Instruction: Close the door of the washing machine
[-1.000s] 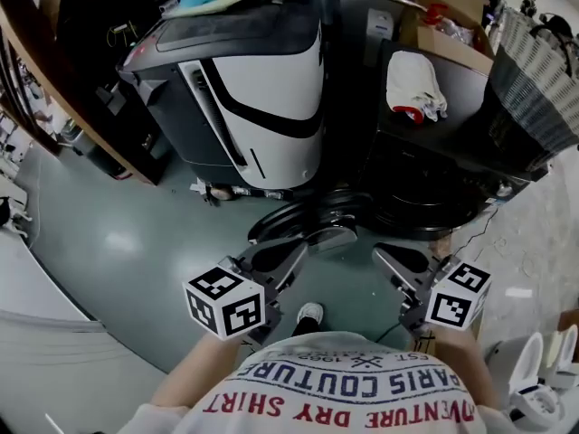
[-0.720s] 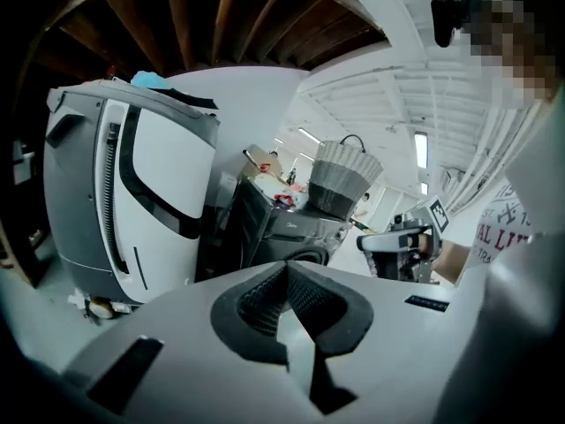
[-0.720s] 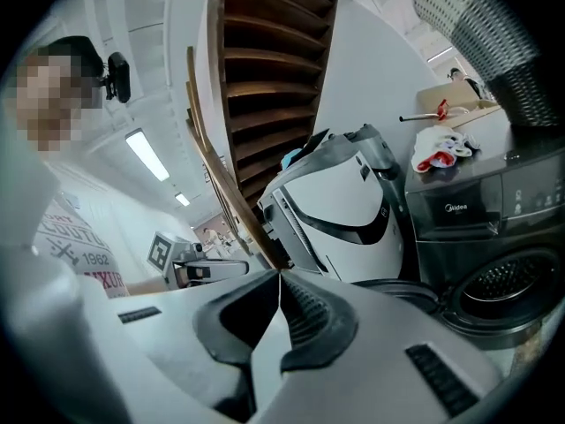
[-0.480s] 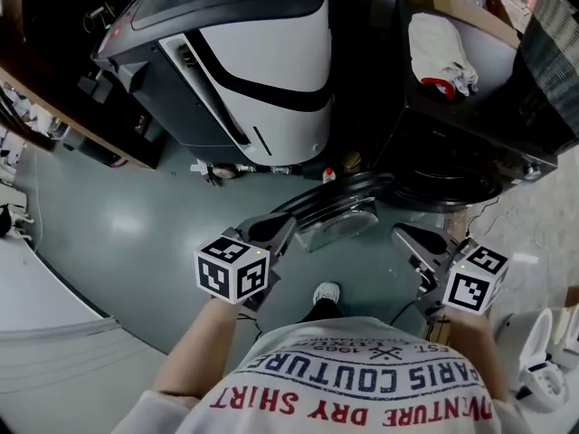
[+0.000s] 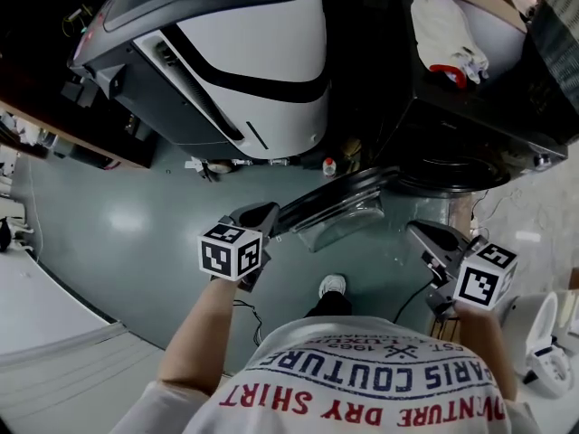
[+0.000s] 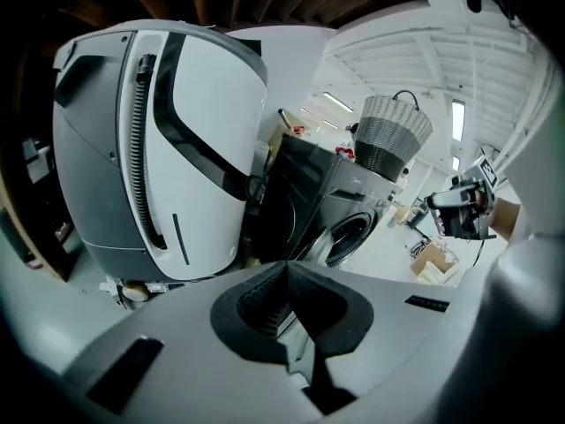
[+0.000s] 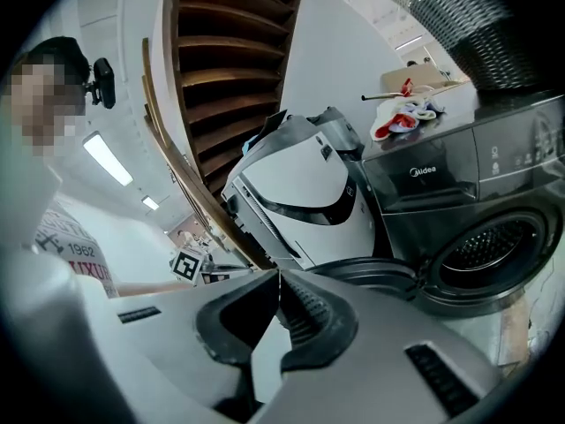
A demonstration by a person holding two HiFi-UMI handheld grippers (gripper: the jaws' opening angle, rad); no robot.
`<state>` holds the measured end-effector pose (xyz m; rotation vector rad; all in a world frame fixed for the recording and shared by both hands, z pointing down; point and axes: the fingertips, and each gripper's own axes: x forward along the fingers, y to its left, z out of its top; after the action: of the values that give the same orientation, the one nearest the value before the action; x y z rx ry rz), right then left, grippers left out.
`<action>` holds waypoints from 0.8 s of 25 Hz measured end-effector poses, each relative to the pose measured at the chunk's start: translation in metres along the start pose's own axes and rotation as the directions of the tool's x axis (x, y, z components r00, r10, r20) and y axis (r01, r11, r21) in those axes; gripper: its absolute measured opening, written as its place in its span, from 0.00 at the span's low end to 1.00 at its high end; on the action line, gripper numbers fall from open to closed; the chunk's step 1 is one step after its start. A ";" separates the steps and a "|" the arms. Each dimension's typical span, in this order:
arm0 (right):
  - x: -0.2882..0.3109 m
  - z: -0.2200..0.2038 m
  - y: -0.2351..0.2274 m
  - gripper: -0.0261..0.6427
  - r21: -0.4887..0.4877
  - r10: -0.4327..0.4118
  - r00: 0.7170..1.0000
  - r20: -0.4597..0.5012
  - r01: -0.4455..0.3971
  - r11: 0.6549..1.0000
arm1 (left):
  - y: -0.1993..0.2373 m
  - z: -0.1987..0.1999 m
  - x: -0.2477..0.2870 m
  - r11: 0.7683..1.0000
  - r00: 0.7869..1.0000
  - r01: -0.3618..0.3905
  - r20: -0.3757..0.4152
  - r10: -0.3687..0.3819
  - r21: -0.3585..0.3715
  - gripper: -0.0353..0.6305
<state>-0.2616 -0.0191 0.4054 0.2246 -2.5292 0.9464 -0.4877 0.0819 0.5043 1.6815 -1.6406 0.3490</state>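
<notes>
Brand: "Midea" in pale letters on the front panel of the washing machine, above the drum opening. Other panel markings are too small to read.
Other writing: person's shirt carries "PARIS COUTURE" and, below it, "…VENTURE DRY SHIRT", upside down in the head view.

Door: open, swung out from the machine's front and away from the drum, glass bowl showing.

Left gripper: jaws pressed together, nothing between them. Its tip is at the door's outer rim, on the side far from the machine; I cannot tell whether it touches.
Right gripper: jaws likewise together and empty, held in front of the machine, apart from the door.

On top of the machine: a white cloth with a red patch, and a woven basket.
Just beside the machine, on the left: a large white-and-black appliance. It crowds the space behind the open door.
Floor, at the machine's foot: small white bottle.
Below the door: one white shoe.
</notes>
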 end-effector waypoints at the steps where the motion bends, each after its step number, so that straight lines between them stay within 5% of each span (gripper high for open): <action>1: 0.000 -0.001 -0.003 0.07 0.005 -0.006 1.000 -0.002 0.006 1.000 | 0.005 -0.004 0.006 1.000 1.000 -0.002 -0.012 0.002 0.014 0.09; 20: -0.009 -0.019 -0.035 0.07 0.077 -0.085 0.996 -0.013 0.086 0.993 | 0.060 -0.067 0.069 0.993 0.963 -0.004 -0.267 0.034 0.114 0.09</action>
<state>-0.2368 -0.0326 0.4347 0.3476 -2.4560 1.0097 -0.5144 0.0815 0.6144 1.6201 -1.4585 0.6609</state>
